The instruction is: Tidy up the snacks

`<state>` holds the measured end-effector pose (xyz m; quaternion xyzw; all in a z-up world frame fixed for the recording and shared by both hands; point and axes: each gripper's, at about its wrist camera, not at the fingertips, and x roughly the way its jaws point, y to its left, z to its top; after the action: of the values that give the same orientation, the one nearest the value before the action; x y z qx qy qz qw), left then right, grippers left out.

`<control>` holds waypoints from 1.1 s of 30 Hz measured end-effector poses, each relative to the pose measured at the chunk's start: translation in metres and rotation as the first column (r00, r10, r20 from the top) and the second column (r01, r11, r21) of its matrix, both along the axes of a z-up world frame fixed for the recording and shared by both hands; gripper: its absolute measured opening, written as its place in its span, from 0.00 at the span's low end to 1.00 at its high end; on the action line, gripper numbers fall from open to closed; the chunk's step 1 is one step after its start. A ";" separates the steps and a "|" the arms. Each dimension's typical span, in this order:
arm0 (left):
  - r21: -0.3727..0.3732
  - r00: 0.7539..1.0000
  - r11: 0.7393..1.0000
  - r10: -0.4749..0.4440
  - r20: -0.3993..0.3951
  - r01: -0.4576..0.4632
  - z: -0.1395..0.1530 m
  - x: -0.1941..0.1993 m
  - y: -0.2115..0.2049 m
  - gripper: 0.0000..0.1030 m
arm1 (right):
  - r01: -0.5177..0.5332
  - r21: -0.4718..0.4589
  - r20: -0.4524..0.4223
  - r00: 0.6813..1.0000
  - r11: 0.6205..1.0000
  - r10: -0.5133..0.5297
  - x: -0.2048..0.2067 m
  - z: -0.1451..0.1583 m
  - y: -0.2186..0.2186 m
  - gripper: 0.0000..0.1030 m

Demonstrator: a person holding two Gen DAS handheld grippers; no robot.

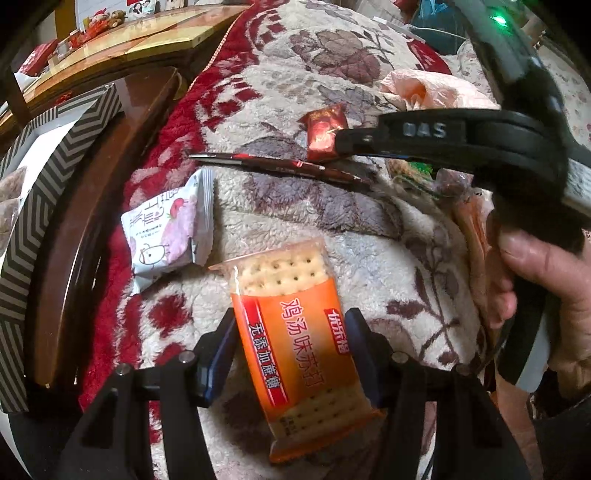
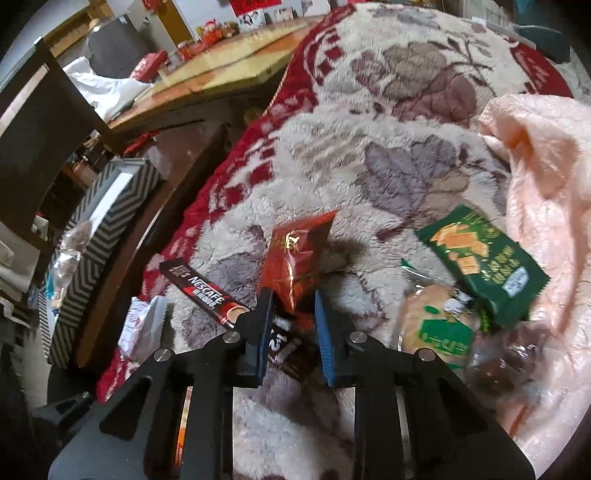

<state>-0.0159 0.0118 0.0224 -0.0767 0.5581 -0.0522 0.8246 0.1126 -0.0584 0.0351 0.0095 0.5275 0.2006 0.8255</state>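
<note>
Right wrist view: the right gripper (image 2: 291, 295) is pinching the lower end of the red foil packet (image 2: 295, 254), whose long axis is running 6 to 12 o'clock. The chevron box (image 2: 96, 229) is sitting at 9 o'clock. The left gripper (image 1: 291, 317), probably nearer that box, is clamping the orange cracker pack (image 1: 280, 273).

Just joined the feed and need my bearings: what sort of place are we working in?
Most likely a lived-in home room, working over a bed or couch. Snacks lie on a plush floral blanket, beside a wooden table with small ornaments on it.
</note>
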 end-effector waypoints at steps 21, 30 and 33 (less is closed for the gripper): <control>0.021 1.000 1.000 -0.004 -0.009 0.005 -0.003 -0.001 -0.002 0.58 | 0.056 -0.097 -0.028 0.998 0.994 -0.059 0.025 -0.014 0.017 0.33; 0.022 0.998 0.999 -0.024 0.053 0.023 0.020 -0.015 0.000 0.57 | 0.046 -0.054 0.053 0.998 0.997 -0.043 -0.004 0.017 -0.006 0.32; 0.039 0.996 0.999 0.003 0.085 -0.006 0.034 -0.020 0.011 0.57 | 0.039 -0.035 0.074 0.997 0.999 -0.037 -0.017 0.032 -0.010 0.32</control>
<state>-0.0359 0.0230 0.0569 -0.0596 0.5230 -0.0426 0.8491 0.0959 -0.0683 0.0674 -0.0030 0.5000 0.1754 0.8481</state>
